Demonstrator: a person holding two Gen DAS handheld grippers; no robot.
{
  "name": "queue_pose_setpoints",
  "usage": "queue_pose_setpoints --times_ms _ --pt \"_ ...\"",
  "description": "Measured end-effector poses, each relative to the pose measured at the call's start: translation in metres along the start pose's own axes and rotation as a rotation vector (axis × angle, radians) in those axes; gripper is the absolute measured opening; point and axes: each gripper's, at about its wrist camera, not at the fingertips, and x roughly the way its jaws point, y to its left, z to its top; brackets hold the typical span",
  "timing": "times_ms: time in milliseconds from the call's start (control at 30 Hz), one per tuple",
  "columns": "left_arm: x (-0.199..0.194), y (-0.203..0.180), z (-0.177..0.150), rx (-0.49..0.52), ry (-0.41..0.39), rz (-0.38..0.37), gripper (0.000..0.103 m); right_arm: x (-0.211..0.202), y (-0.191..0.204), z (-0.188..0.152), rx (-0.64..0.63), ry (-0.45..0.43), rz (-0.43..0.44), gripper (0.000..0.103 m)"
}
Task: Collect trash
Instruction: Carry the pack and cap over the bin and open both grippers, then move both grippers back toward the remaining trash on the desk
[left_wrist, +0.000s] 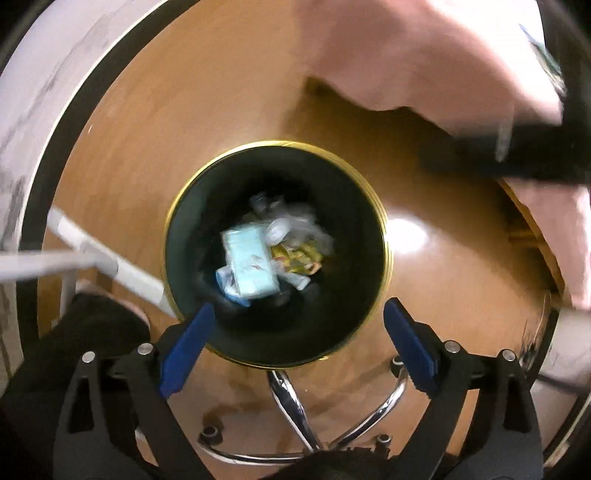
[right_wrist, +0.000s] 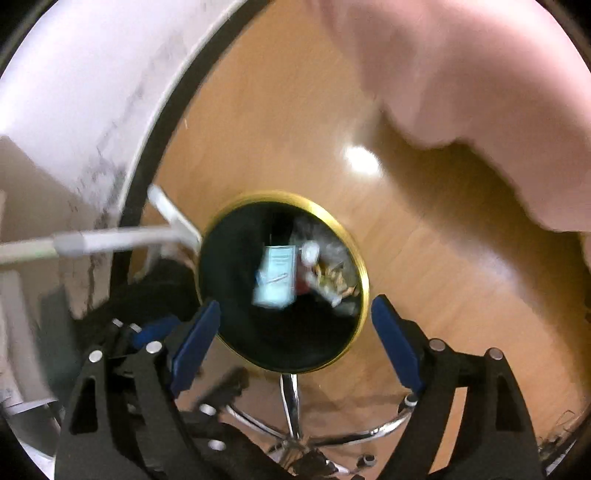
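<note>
Both claws, left (left_wrist: 297, 328) and right (right_wrist: 295, 326), hang released and empty above the gold-rimmed bin (left_wrist: 384, 236) on the floor; its trash (left_wrist: 251, 264), light, crushable packets, looks best pinched by an edge.

Below the wide-open left claw (left_wrist: 297, 321), the bin (left_wrist: 184, 206) mouth gapes clear down to the litter (left_wrist: 251, 264) at its bottom. A white rail (left_wrist: 122, 271) crowds its left rim, chrome chair legs (left_wrist: 291, 398) its near side, pink cloth (left_wrist: 424, 55) overhangs beyond.
</note>
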Motion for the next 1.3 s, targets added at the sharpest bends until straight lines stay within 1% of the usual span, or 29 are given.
queue_pose_setpoints --times_ms 33,67,100,133,200,233,267,333,367,433,467,500,533,567,633,667,700,733,767,833,867,933,967,1000,1067,1133,1167,1233,1300 --pt "-0.01 -0.011 -0.001 0.028 -0.029 -0.008 0.09 -0.029 0.0 -0.002 -0.002 -0.07 -0.01 0.081" --pt "-0.032 -0.028 -0.003 0.073 -0.084 -0.023 0.09 -0.052 0.001 -0.004 -0.009 -0.125 -0.023 0.081" --pt "-0.056 -0.044 -0.006 0.12 -0.144 -0.042 0.09 -0.088 0.003 -0.008 -0.02 -0.216 -0.05 0.082" --pt "-0.081 -0.059 -0.01 0.165 -0.199 -0.059 0.09 -0.124 0.006 -0.015 -0.026 -0.314 -0.077 0.089" --pt "-0.15 -0.088 -0.022 0.272 -0.341 -0.087 0.09 -0.186 0.015 -0.034 -0.033 -0.507 -0.116 0.096" --pt "-0.191 -0.098 -0.032 0.319 -0.424 -0.094 0.092 -0.213 0.02 -0.044 -0.033 -0.598 -0.14 0.096" --pt "-0.217 -0.101 -0.039 0.339 -0.477 -0.099 0.093 -0.247 0.029 -0.061 -0.024 -0.722 -0.182 0.096" --pt "-0.287 -0.095 -0.065 0.356 -0.623 -0.105 0.096 -0.285 0.046 -0.083 -0.017 -0.867 -0.217 0.096" --pt "-0.307 -0.087 -0.074 0.351 -0.661 -0.099 0.096 -0.298 0.058 -0.093 -0.037 -0.921 -0.218 0.096" --pt "-0.348 -0.054 -0.098 0.315 -0.73 -0.051 0.096 -0.305 0.084 -0.101 -0.093 -0.965 -0.218 0.096" --pt "-0.367 -0.029 -0.112 0.276 -0.753 0.0 0.096 -0.304 0.102 -0.102 -0.133 -0.969 -0.209 0.096" --pt "-0.382 -0.003 -0.125 0.226 -0.762 0.062 0.096 -0.299 0.122 -0.1 -0.189 -0.952 -0.177 0.096" --pt "-0.395 0.034 -0.142 0.149 -0.754 0.138 0.096 -0.293 0.14 -0.099 -0.235 -0.926 -0.143 0.096" --pt "-0.401 0.059 -0.154 0.086 -0.739 0.187 0.096 -0.285 0.162 -0.098 -0.29 -0.891 -0.102 0.096" --pt "-0.411 0.134 -0.198 -0.128 -0.678 0.306 0.096 -0.264 0.21 -0.099 -0.426 -0.813 -0.015 0.096" --pt "-0.414 0.157 -0.216 -0.208 -0.658 0.341 0.096 -0.252 0.235 -0.102 -0.495 -0.775 0.022 0.096" --pt "-0.415 0.188 -0.242 -0.323 -0.628 0.389 0.096 -0.238 0.265 -0.104 -0.572 -0.729 0.054 0.096" --pt "-0.416 0.211 -0.264 -0.423 -0.6 0.424 0.096 -0.227 0.288 -0.107 -0.634 -0.69 0.075 0.096" --pt "-0.418 0.241 -0.298 -0.56 -0.575 0.451 0.096 -0.211 0.322 -0.112 -0.727 -0.634 0.105 0.096" --pt "-0.421 0.268 -0.336 -0.685 -0.563 0.461 0.096 -0.188 0.376 -0.123 -0.863 -0.546 0.136 0.096" --pt "-0.423 0.284 -0.362 -0.763 -0.549 0.479 0.096 -0.18 0.399 -0.129 -0.918 -0.51 0.151 0.096" --pt "-0.427 0.301 -0.386 -0.835 -0.529 0.512 0.096 -0.162 0.451 -0.152 -1.07 -0.431 0.207 0.096" --pt "-0.43 0.312 -0.402 -0.881 -0.526 0.522 0.096 -0.151 0.484 -0.165 -1.171 -0.396 0.226 0.096" --pt "-0.432 0.322 -0.411 -0.908 -0.53 0.519 0.096 -0.143 0.505 -0.176 -1.234 -0.376 0.229 0.096" --pt "-0.436 0.336 -0.43 -0.973 -0.551 0.498 0.096 -0.12 0.551 -0.194 -1.36 -0.298 0.228 0.096" --pt "-0.439 0.35 -0.445 -1.017 -0.574 0.482 0.096 -0.099 0.583 -0.203 -1.418 -0.204 0.243 0.096" --pt "-0.439 0.355 -0.449 -1.034 -0.584 0.481 0.096 -0.089 0.597 -0.206 -1.432 -0.176 0.246 0.096" --pt "-0.441 0.358 -0.449 -1.057 -0.585 0.487 0.096 -0.073 0.62 -0.216 -1.479 -0.149 0.226 0.096" --pt "-0.438 0.362 -0.45 -1.057 -0.586 0.465 0.096 -0.058 0.635 -0.216 -1.5 -0.129 0.216 0.096"
